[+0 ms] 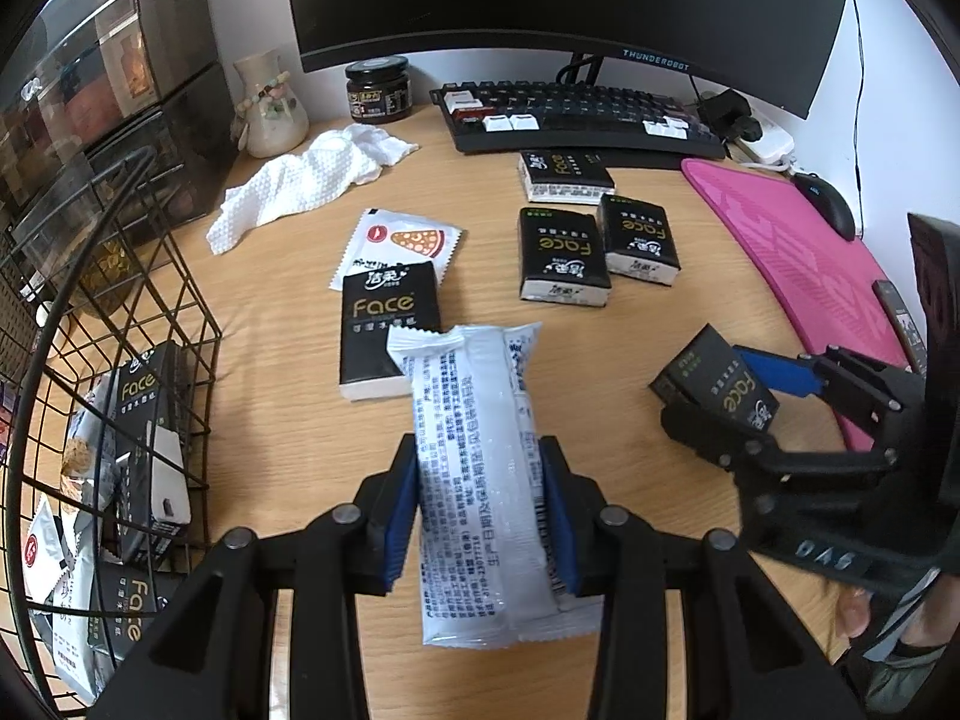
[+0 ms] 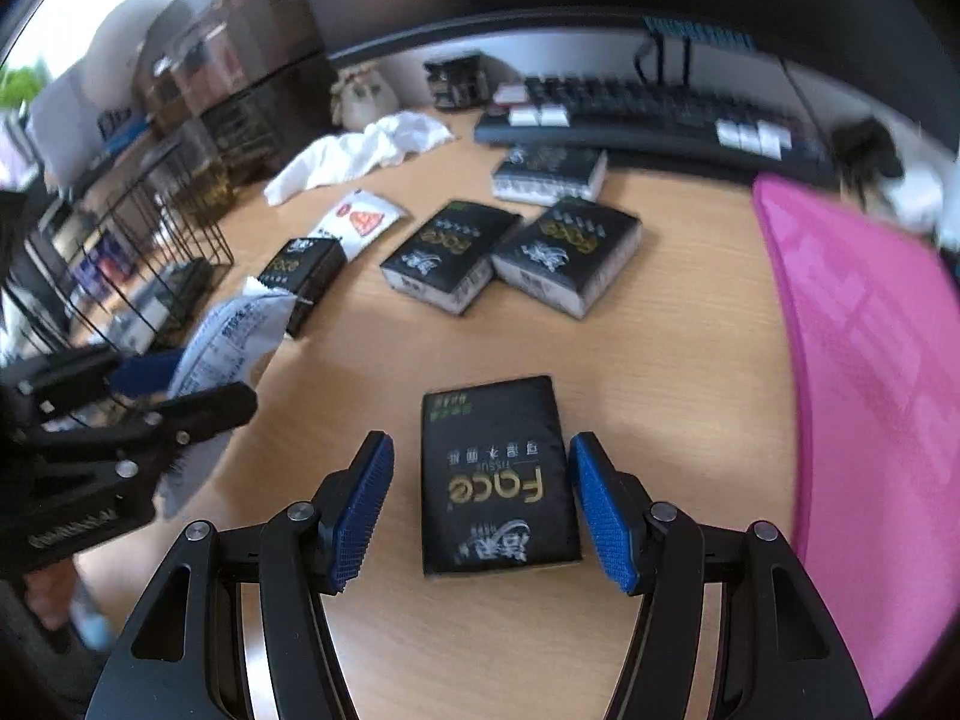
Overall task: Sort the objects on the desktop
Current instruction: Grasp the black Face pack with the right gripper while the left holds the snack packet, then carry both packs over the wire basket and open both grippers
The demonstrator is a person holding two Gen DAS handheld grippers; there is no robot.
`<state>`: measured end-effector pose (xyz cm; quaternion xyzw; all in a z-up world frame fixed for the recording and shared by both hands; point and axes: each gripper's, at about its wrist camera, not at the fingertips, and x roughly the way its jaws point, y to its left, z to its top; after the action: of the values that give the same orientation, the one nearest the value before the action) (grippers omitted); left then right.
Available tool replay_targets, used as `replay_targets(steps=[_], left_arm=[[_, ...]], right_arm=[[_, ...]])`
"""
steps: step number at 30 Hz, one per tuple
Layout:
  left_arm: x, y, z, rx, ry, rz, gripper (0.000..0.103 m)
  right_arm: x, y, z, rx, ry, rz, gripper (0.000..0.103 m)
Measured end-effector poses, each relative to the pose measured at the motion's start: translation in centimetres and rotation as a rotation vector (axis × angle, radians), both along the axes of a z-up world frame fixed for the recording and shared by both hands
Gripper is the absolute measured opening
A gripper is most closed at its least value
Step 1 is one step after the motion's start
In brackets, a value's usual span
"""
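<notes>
My left gripper [image 1: 480,510] is shut on a white snack packet [image 1: 480,468] and holds it above the wooden desk [image 1: 288,420]; the packet also shows in the right wrist view [image 2: 228,342]. My right gripper [image 2: 480,504] is open, its blue pads [image 2: 600,516] on either side of a black Face tissue pack [image 2: 495,474] lying on the desk, with gaps on both sides. This pack shows in the left wrist view [image 1: 720,384] between the right gripper's fingers. Several more black tissue packs [image 1: 561,255] and a pizza sachet [image 1: 402,240] lie on the desk.
A black wire basket [image 1: 168,276] at the left holds tissue packs and snack packets. A crumpled white cloth [image 1: 306,180], a vase [image 1: 270,108], a dark jar [image 1: 378,90], a keyboard [image 1: 576,114], a monitor and a pink mouse mat [image 1: 798,252] with a mouse surround the area.
</notes>
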<state>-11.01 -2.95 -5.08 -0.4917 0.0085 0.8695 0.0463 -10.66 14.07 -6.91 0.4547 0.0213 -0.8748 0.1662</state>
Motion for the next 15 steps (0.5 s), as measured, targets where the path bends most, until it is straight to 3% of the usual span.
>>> replay_targets(steps=[1,3,9,15], left_arm=[[0.0,-0.1,0.0,0.000,0.000,0.000,0.042],[0.0,-0.1,0.0,0.001,0.000,0.002,0.042],[0.3,0.0,0.5,0.005,0.012,-0.002,0.042],[1.7,0.4,3.1,0.020,0.072,-0.012,0.042]], right_arm=[[0.1,-0.1,-0.1,0.010,0.007,0.006,0.061],[0.3,-0.3,-0.1,0.036,0.026,0.009,0.047],[0.9,0.0,0.6,0.032,0.048,0.014,0.047],[2.2,0.3,3.4,0.003,0.099,0.014,0.047]])
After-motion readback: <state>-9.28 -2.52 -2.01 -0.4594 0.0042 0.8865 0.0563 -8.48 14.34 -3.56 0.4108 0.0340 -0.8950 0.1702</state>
